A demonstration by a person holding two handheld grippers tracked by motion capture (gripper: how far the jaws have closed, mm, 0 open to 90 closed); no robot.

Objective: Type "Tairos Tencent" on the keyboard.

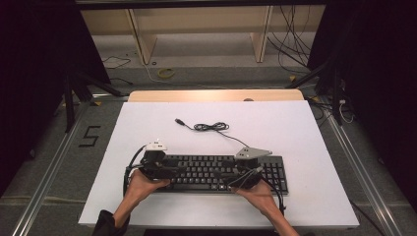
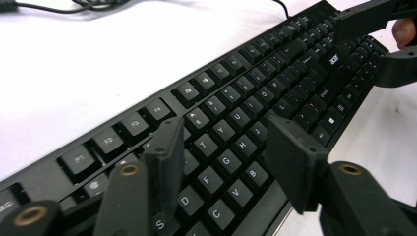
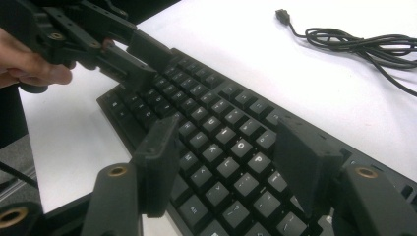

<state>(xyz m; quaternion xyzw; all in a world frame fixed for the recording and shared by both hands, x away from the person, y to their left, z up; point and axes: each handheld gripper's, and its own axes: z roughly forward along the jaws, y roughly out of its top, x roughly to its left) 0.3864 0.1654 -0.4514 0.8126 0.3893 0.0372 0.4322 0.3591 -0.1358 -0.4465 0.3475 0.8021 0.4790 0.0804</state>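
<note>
Below centre of the high view, on the white counter (image 1: 147, 206): black keyboard (image 1: 211, 172), long axis running left to right across the frame, parallel to the counter's near edge.

Left hand-held gripper (image 1: 169, 172): positioned over the keyboard's left end, pointing toward frame right along the long axis. Jaws apart at a medium gap, hanging above the letter keys around F, G and V in the left gripper view (image 2: 221, 162); nothing clamped, no pad seen pressing on a key.

Right hand-held gripper (image 1: 235, 178): positioned over the right half of the keyboard, pointing toward frame left. Jaws wide, straddling the O and P keys from above in the right gripper view (image 3: 226, 162); nothing held.

Relation governing the coming move: keyboard directly beneath both tools, each reaching inward from its own end. Neither clearly nearer; each hand (image 1: 142, 184) serves its own half. Judged step: lowering a jaw tip onto a key, or closing on the keyboard's edges for a lift; cannot tell which.

Appearance of the keyboard: full-size, flat, matt black, white legends, number pad at frame right. Black cable (image 1: 211, 127) leaving the rear edge, loosely coiled on the counter above, with the plug (image 1: 180, 121) lying free.
</note>
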